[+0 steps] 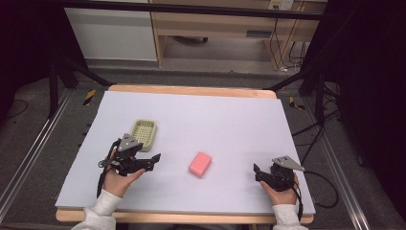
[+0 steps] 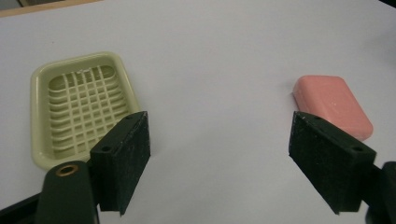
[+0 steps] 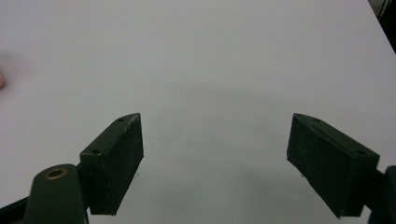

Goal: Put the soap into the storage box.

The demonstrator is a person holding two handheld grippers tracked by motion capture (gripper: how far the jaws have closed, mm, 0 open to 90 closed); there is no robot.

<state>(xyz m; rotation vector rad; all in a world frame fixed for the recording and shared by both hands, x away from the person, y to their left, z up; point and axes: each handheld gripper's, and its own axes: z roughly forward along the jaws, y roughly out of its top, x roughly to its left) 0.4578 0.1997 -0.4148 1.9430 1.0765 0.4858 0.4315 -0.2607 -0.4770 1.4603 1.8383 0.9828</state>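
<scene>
**Both grippers wide open, soap lying between them**

At the left of the white table (image 1: 230, 110) sits a pale green soap dish (image 1: 144, 132) with a lattice bottom, empty. My left hand (image 1: 119, 179) holds the left gripper (image 1: 154, 158) just in front of that dish, nearer to me, pointing toward the middle of the table. Its jaws stand wide apart with nothing between them; from its own camera I see the dish (image 2: 79, 107) beyond the left jaw and the soap (image 2: 332, 105) beyond the right jaw, bare table in the gap.

The pink bar of soap (image 1: 200, 164) lies flat on the table near the middle, well apart from the dish and touching neither gripper.

At the right, my right hand (image 1: 282, 191) holds the right gripper (image 1: 257, 173) low over the table, pointing left toward the soap. Its jaws are also spread wide and hold nothing. A pink blur shows at the far left edge of its own view.
</scene>
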